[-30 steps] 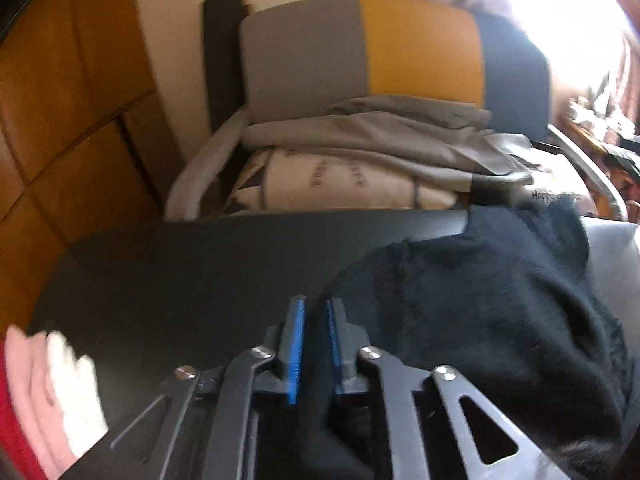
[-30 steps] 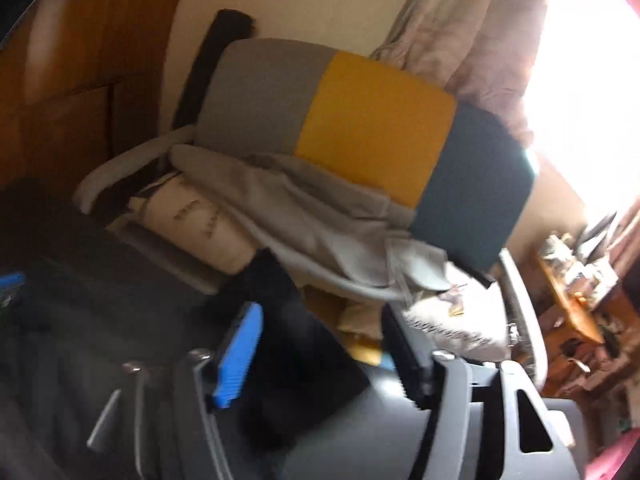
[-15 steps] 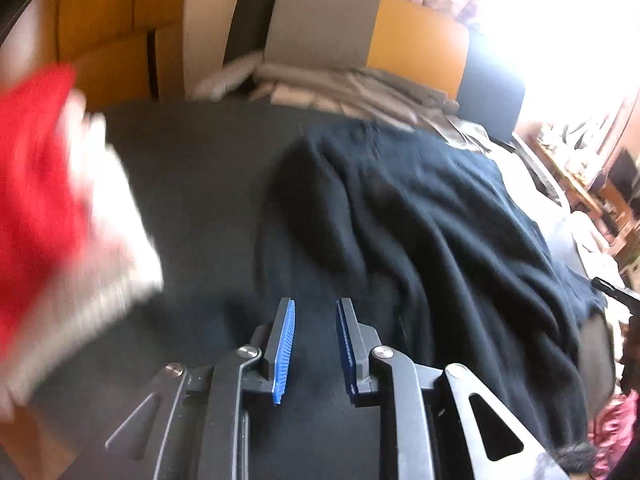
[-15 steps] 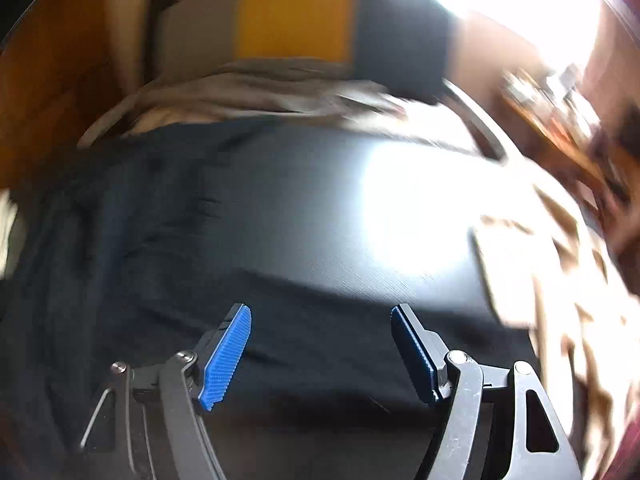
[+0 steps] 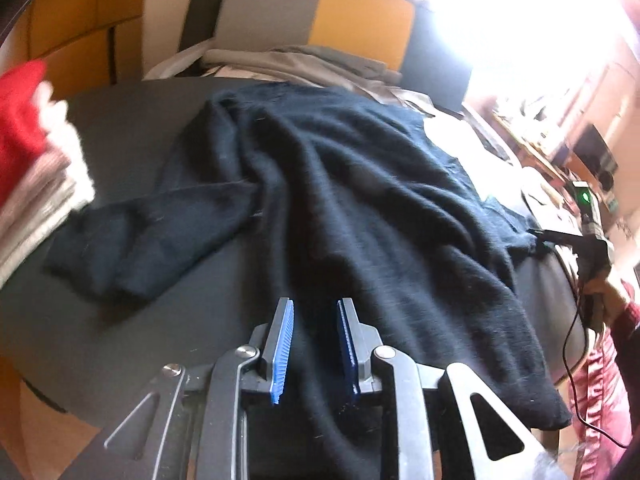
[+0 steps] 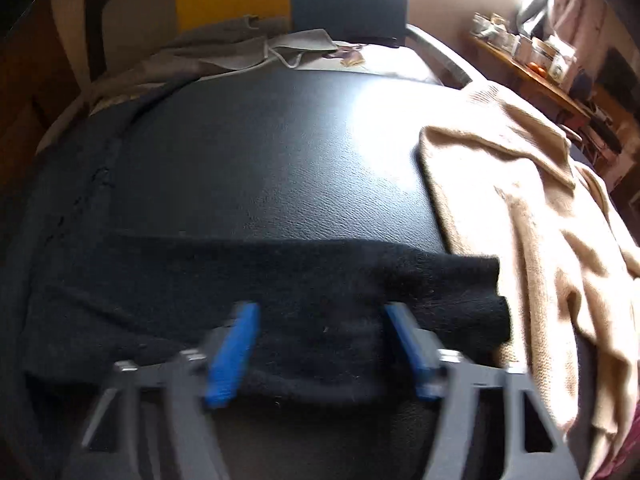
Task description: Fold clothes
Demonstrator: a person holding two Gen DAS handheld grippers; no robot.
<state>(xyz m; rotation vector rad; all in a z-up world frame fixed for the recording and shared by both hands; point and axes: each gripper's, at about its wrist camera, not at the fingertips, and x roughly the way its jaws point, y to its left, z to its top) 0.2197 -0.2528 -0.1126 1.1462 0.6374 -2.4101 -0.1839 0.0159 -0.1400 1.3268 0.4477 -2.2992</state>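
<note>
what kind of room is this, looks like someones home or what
Most likely a lived-in room at home, not a lab. A black sweater lies spread on a dark table, more clothes are heaped on a chair behind it, and a cluttered wooden shelf stands by a bright curtained window.

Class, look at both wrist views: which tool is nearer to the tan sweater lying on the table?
Right. The right tool, its jaws closing over the black sweater's sleeve, sits just beside the tan sweater. The left tool is over the black sweater's body; no tan sweater shows in its view.
</note>
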